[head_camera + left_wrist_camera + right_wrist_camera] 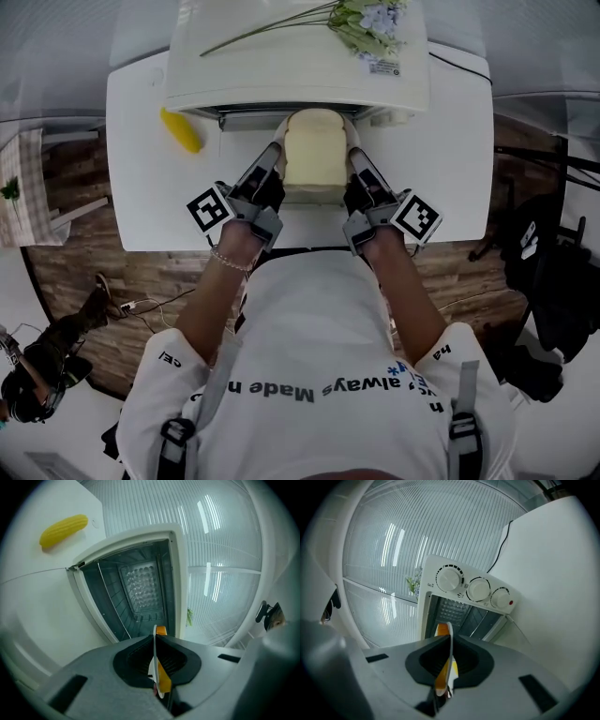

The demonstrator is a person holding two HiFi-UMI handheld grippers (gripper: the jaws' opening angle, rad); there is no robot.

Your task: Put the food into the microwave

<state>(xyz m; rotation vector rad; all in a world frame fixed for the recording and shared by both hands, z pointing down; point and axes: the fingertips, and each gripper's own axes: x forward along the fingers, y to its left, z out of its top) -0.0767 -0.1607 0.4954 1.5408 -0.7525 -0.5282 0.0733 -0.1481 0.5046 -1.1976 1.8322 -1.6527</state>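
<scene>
A pale loaf of bread [314, 148] stands on a plate [310, 195] held just in front of the white microwave [281, 66], whose cavity [138, 590] is open. My left gripper [274, 157] is shut on the plate's left rim, and my right gripper [355, 159] is shut on its right rim. In the left gripper view the thin white-and-orange plate rim [162, 679] is pinched in the left gripper [156, 638]. The right gripper [448, 641] likewise clamps the plate rim [445, 673] edge-on, facing the microwave's knobs [478, 588].
A yellow corn cob [181, 131] lies on the white table [150, 197] left of the microwave. A flower sprig [361, 21] rests on the microwave's top. A power cable [502, 538] runs behind it. Chairs and bags stand on the floor around the table.
</scene>
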